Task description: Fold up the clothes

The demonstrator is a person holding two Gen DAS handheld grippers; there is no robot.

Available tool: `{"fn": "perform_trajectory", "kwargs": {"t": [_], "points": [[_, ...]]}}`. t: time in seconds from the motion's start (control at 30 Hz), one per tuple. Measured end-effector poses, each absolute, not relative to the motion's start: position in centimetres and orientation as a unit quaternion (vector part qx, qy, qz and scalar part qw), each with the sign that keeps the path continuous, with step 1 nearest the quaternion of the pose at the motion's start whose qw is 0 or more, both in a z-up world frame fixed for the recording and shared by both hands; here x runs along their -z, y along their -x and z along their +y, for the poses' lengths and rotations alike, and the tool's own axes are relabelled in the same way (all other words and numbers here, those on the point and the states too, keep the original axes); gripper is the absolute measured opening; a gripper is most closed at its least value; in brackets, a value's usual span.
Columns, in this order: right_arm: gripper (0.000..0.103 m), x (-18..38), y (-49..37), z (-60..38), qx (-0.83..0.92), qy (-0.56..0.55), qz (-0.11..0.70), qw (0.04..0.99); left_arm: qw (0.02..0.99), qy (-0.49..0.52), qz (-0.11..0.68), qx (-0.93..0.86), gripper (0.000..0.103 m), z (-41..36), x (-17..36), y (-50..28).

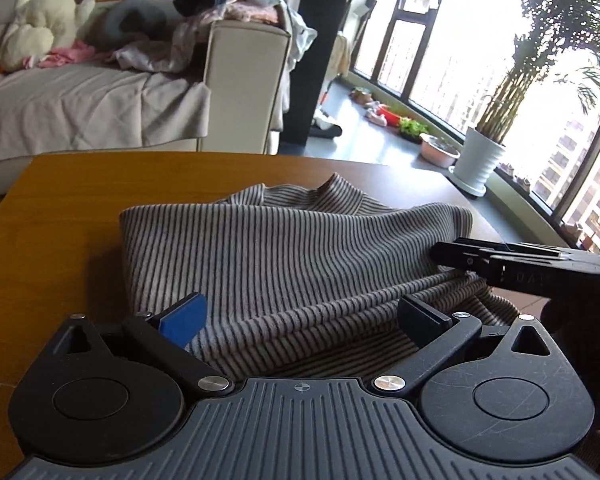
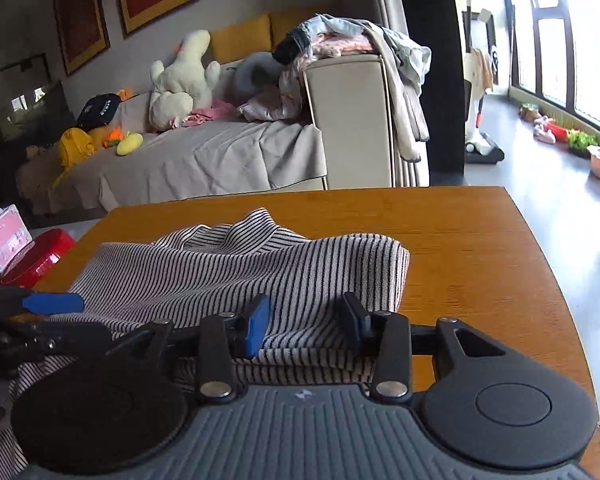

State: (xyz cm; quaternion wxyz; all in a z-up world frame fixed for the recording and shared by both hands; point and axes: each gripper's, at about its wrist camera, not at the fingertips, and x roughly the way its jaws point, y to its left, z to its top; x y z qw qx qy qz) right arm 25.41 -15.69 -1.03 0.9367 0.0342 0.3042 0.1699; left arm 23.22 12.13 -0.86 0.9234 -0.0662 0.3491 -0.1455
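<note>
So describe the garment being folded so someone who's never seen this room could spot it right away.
Find the wooden table in front of the beige sofa. On it lies a striped sweater, partly folded. Unlike the loose pastel clothes piled on the sofa arm, it has thin dark stripes on pale knit.

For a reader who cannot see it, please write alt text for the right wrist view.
A striped garment lies partly folded on a wooden table, with the right gripper open over its near edge. The left gripper enters from the left, above the cloth. Behind the table stands a sofa with a white plush toy and piled clothes.
</note>
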Motion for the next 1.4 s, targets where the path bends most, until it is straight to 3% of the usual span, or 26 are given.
{"fn": "perform_trajectory", "kwargs": {"t": [0.07, 0.37, 0.47, 0.73, 0.87, 0.9, 0.93, 0.97, 1.03, 1.13, 1.3, 1.4], "points": [[0.060, 1.1, -25.0, -15.4, -0.174, -0.031, 0.296, 0.939, 0.923, 0.071, 0.347, 0.148, 0.103, 12.3, 0.6, -23.1], [0.103, 1.3, -24.0, -13.1, -0.193, 0.022, 0.306, 0.932, 0.930, 0.083, 0.322, 0.158, 0.103, 13.2, 1.8, -24.7], [0.103, 1.2, -23.9, -13.5, -0.202, 0.006, 0.309, 0.929, 0.936, 0.047, 0.309, 0.164, 0.103, 12.7, 2.6, -24.4], [0.103, 0.8, -24.0, -13.0, -0.196, 0.020, 0.326, 0.925, 0.936, 0.073, 0.299, 0.173, 0.103, 13.7, 2.9, -24.3], [0.103, -1.8, -23.6, -13.8, -0.178, -0.033, 0.281, 0.942, 0.937, 0.084, 0.292, 0.173, 0.103, 14.0, 3.0, -24.1], [0.100, -2.7, -23.6, -13.9, -0.169, -0.037, 0.259, 0.950, 0.937, 0.086, 0.290, 0.173, 0.103, 14.0, 3.0, -24.1], [0.087, -3.2, -24.0, -13.8, -0.165, -0.040, 0.252, 0.953, 0.937, 0.087, 0.290, 0.173, 0.103, 14.0, 3.0, -24.1], [0.065, -3.4, -24.8, -13.6, -0.166, -0.044, 0.258, 0.951, 0.937, 0.087, 0.290, 0.173, 0.103, 14.0, 3.0, -24.2], [0.046, -3.4, -26.4, -13.2, -0.167, -0.052, 0.277, 0.945, 0.938, 0.087, 0.289, 0.173, 0.103, 14.0, 3.0, -24.2], [0.042, 0.5, -29.0, -12.9, -0.148, -0.038, 0.326, 0.933, 0.937, 0.092, 0.288, 0.175, 0.103, 14.1, 3.1, -24.1], [0.043, 1.2, -27.4, -12.0, -0.130, 0.007, 0.290, 0.948, 0.937, 0.099, 0.286, 0.177, 0.103, 14.3, 3.1, -24.0], [0.049, 0.0, -23.5, -11.8, -0.140, 0.035, 0.259, 0.955, 0.936, 0.099, 0.286, 0.177, 0.103, 14.3, 3.1, -24.1]]}}
